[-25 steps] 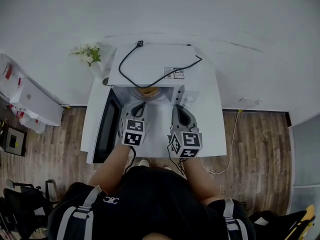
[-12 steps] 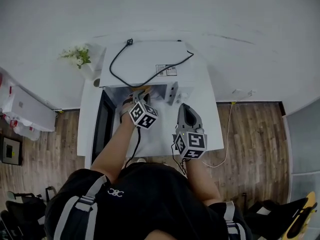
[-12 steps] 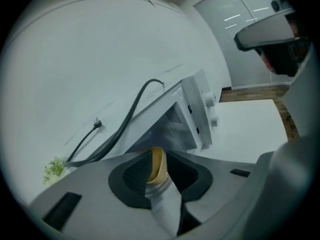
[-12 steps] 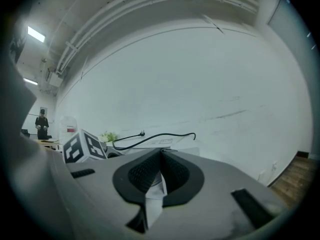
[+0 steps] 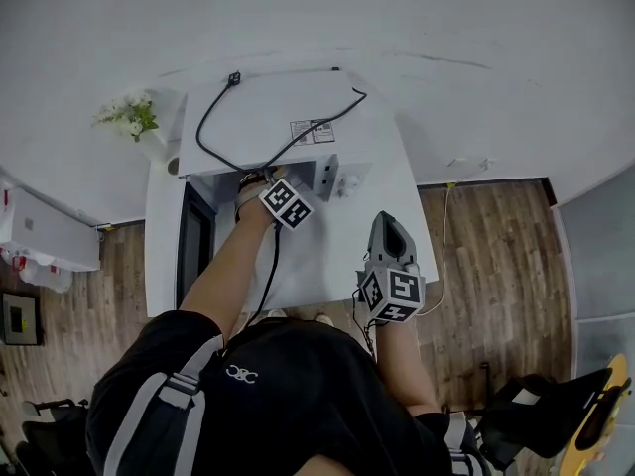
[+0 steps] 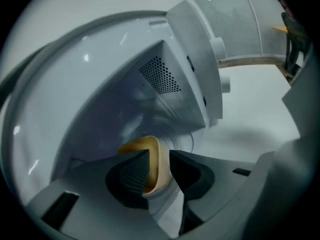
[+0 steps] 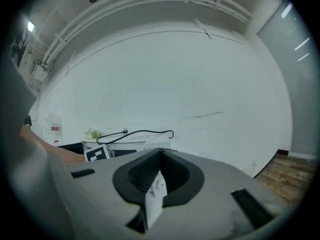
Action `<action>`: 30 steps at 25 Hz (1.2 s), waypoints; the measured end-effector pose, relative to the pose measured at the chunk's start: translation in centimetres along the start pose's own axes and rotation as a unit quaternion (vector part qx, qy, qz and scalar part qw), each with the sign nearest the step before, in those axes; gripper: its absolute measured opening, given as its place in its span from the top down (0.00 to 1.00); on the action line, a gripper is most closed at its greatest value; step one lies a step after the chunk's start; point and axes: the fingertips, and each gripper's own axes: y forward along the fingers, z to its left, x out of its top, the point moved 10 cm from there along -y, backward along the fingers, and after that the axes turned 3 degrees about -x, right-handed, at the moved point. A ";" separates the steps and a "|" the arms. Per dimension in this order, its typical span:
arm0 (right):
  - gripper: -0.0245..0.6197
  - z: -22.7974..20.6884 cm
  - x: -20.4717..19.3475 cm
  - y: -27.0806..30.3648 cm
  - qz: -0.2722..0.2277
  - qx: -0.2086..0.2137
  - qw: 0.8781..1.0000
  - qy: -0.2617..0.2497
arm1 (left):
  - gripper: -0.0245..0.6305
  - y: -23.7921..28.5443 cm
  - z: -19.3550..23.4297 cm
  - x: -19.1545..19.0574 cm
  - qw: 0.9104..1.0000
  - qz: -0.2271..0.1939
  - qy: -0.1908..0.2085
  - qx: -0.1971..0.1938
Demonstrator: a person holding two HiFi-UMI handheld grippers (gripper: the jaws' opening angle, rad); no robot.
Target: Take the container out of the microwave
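Head view shows the white tabletop [image 5: 332, 266] and the white box microwave [image 5: 288, 117], its inside hidden from above. Left tongs [image 6: 158, 151], just opened wide, sit around the rim of the tan round container [image 6: 158, 166] inside the microwave, which they mostly hide. Right tongs [image 7: 160, 150] are closed.

container [image 6: 141, 148] in microwave [image 5: 260, 115] | cable [image 5: 234, 79] on microwave top | microwave on table [image 5: 327, 256] | flowers [image 5: 124, 115] left of microwave

Left gripper [image 6: 160, 155] is reaching down into the microwave [image 5: 283, 117] cavity and rolling over. Its jaws have just been opening and are now straddling the rim of the yellow container [image 6: 136, 145], not pressing on it. Right gripper [image 5: 388, 224] is drawing back rightward, away from the microwave front.
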 end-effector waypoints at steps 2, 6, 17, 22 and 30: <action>0.95 -0.5 -0.3 -0.3 0.004 -0.013 1.000 0.002 | 0.74 1.1 0.0 0.1 1.000 0.009 0.003 -0.004; 0.95 -1.1 -0.8 -0.7 0.012 -0.026 1.000 0.004 | 0.74 3.0 -0.1 0.2 0.999 0.034 0.015 -0.013; 0.95 -1.7 -1.4 -0.7 0.023 -0.033 0.999 0.009 | 0.87 3.5 -0.3 -0.3 0.996 0.080 0.035 -0.032; 0.95 -1.2 -1.4 -0.4 0.023 -0.015 1.000 0.008 | 0.87 2.1 -0.7 -0.7 0.996 0.074 0.041 -0.038; 0.95 -0.2 -1.8 0.3 0.028 0.023 0.999 0.008 | 0.87 -1.5 -0.3 -2.1 0.997 0.064 0.028 -0.039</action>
